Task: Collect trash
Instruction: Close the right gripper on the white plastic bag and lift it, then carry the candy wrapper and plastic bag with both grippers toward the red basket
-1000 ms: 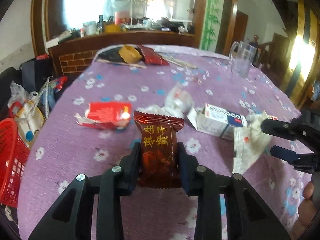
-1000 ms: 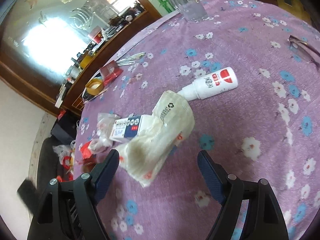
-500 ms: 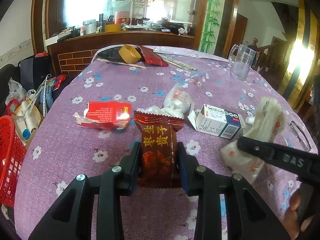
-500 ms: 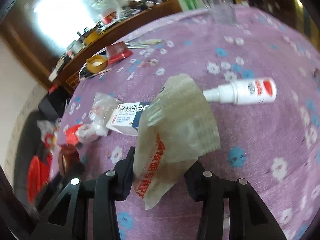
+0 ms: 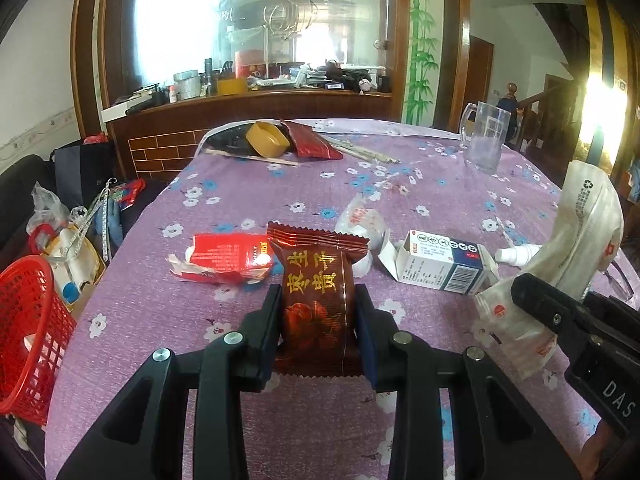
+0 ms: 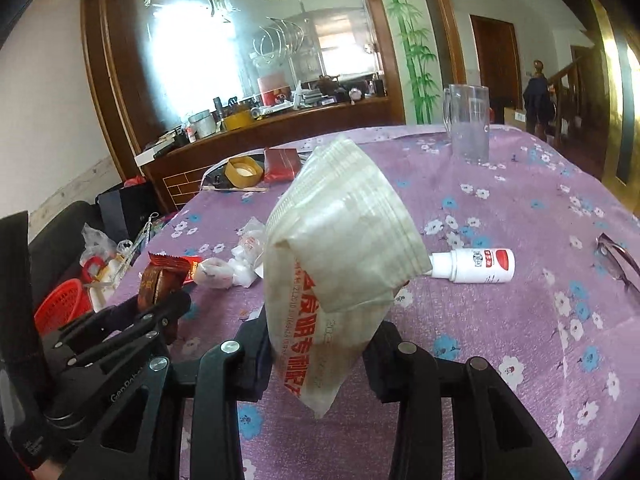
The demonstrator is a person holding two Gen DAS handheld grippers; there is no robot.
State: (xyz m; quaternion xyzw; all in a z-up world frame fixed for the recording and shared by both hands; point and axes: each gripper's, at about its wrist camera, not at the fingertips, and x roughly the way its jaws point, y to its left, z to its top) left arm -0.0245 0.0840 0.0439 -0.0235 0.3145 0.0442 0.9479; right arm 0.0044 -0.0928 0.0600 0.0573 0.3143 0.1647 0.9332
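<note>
Both claws carry trash above the purple flowered tabletop (image 5: 136,312). The left claw (image 5: 318,316) is clamped on a dark red snack wrapper (image 5: 316,280) that stands upright between its pads, and the right claw (image 6: 320,336), whose jaws have just been closing, now pinches a crumpled translucent plastic bag (image 6: 340,248) that it holds clear of the cloth. The likely destination is the red basket (image 5: 28,336) off the tabletop's left edge, so the risks lie in the carry. The bag is limp and gripped low, with most of its bulk flopping above the pads; a quick swing could pull it free or brush the white spray bottle (image 6: 476,266) and set it rolling. The wrapper is slick foil held only by its sides, so it may slide out if the grip eases. The two claws sit near each other, and crossing leftward together could make them collide. A torn red carton (image 5: 224,258), a white-and-blue medicine box (image 5: 444,266) and wadded white wrappers (image 5: 362,224) still lie on the cloth.
</note>
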